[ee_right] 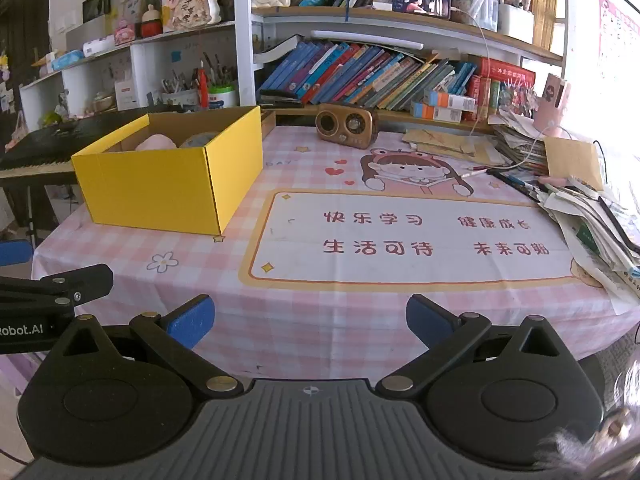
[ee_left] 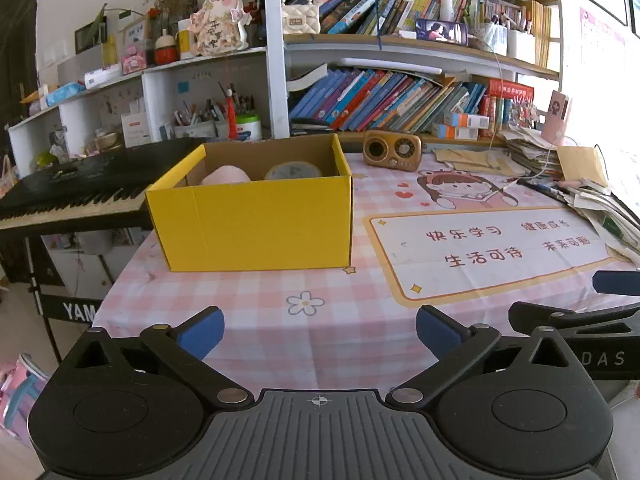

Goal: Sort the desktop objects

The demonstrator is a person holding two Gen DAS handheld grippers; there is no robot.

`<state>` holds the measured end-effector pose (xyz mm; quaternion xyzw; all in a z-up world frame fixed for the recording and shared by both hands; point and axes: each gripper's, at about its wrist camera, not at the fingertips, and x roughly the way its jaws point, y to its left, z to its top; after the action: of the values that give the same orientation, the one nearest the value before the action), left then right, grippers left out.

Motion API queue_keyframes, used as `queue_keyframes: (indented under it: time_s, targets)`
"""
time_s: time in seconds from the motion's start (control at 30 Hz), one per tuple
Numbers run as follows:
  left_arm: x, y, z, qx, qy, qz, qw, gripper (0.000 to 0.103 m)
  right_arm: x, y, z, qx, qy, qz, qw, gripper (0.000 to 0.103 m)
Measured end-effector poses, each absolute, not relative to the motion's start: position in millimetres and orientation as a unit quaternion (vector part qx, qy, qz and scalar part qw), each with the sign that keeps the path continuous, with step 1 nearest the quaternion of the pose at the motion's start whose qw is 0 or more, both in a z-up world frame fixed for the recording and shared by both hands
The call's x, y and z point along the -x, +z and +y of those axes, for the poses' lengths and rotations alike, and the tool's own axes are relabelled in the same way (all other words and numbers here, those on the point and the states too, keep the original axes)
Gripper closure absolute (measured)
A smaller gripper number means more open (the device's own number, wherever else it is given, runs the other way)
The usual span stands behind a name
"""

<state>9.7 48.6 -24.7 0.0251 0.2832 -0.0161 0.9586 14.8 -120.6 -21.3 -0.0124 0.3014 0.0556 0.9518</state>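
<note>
Above the near edge of the tabletop point(ee_right: 320, 320), we are holding the left gripper point(ee_left: 320, 332) and right gripper point(ee_right: 310, 322) spread wide and empty, facing the yellow box point(ee_left: 256, 224).

Left gripper point(ee_left: 320, 336) and right gripper point(ee_right: 310, 326) sit side by side, both tilted downward, jaws spread wide, nothing between them

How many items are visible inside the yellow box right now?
2: a pink rounded item at the left and a pale round item to its right, in the yellow box. The front wall may hide more.
</note>
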Motion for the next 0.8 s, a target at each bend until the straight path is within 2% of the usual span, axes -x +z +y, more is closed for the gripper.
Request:
queue_keyframes:
  time_s: [0.8]
  targets:
    - [-10.0, -24.2, 50.0, -0.028, -0.009, 0.292, 0.956, 0.000, -12.8, -22.5, -121.4, 0.015, 0.056, 0.305, 0.950, 0.000]
